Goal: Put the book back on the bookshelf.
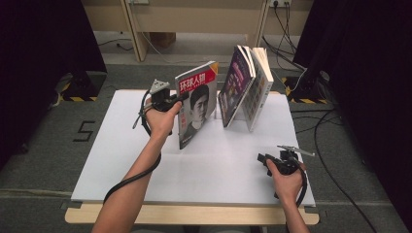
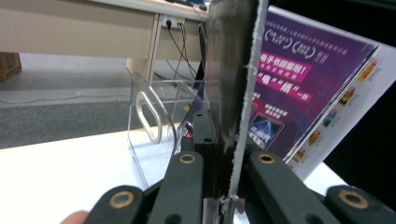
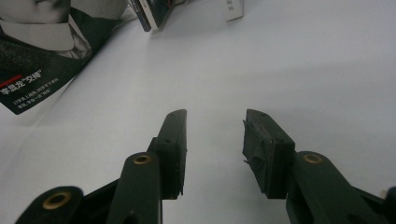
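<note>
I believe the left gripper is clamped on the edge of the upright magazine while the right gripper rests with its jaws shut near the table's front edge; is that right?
Not quite: the right gripper has its jaws open and empty, as the right gripper view shows. The left gripper is indeed clamped on the magazine.

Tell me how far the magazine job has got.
Done: two books lean in the clear stand. In hand: left gripper is clamped on the red magazine, held upright beside them. Left: seating it in the stand. Right gripper waits open above the white tabletop.

red-topped magazine [image 1: 196, 104], purple magazine [image 1: 235, 85], white table [image 1: 121, 155]
</note>
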